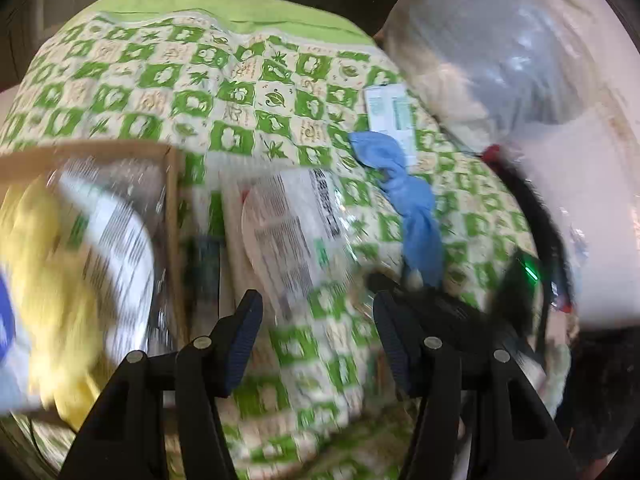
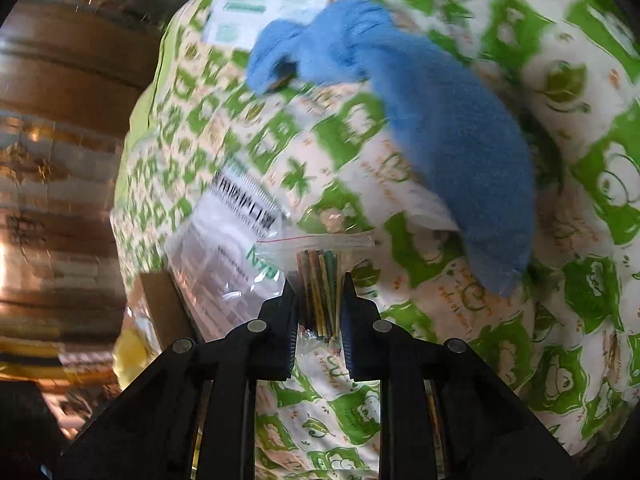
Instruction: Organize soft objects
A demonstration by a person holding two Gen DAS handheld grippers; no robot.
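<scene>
Right wrist view shows the right claw [image 2: 319,300] clamped on a small zip bag of coloured sticks [image 2: 320,280], lifting it clear of the green-patterned quilt [image 2: 560,320] for sorting. Beside it lies a blue cloth [image 2: 440,120]. The left claw [image 1: 318,320] hangs apart, empty, near the cardboard box [image 1: 172,200].

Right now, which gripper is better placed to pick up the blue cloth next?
Left, probably. The left gripper is open and empty, with the blue cloth just beyond its fingers on the green patterned blanket. The right gripper is already closed on a small plastic bag of sticks.
</scene>
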